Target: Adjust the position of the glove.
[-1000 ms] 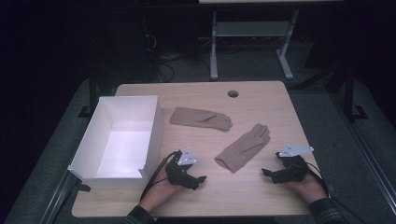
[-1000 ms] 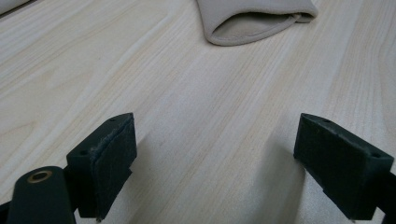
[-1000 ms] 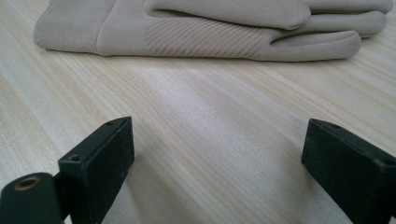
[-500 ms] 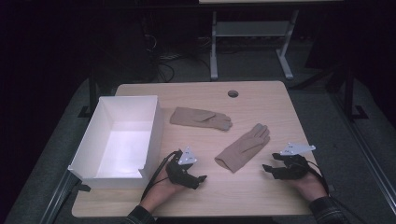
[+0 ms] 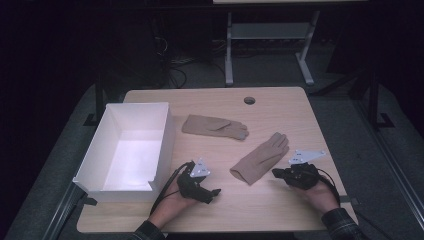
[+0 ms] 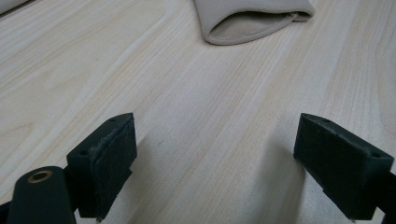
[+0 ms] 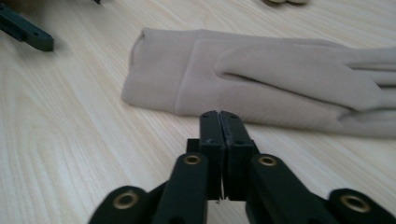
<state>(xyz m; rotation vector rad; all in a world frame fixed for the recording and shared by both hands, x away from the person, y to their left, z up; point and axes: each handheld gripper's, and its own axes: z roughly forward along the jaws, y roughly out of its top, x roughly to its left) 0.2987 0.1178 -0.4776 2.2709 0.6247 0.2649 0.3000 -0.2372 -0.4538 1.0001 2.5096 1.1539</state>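
Note:
Two tan gloves lie flat on the wooden table (image 5: pixel 270 212): one (image 5: pixel 214 126) near the middle, the other (image 5: pixel 260 159) closer to me at the right. My right gripper (image 5: pixel 276 173) sits just right of the nearer glove's cuff. In the right gripper view its jaws (image 7: pixel 219 122) have just been closing and now stand shut with nothing between them, a short way from the glove (image 7: pixel 261 74). My left gripper (image 5: pixel 214 192) rests on the table at the near left, open and empty (image 6: pixel 215 172). The cuff of the nearer glove (image 6: pixel 252 21) lies ahead of it.
An open white box (image 5: pixel 95 160) stands on the table's left side, beside my left hand. A round cable hole (image 5: pixel 249 100) sits near the table's far edge. A metal stand (image 5: pixel 270 45) is on the dark floor beyond the table.
My right gripper has shifted slightly left toward the nearer glove, and its jaws have gone from open to shut. The left gripper and both gloves have stayed put.

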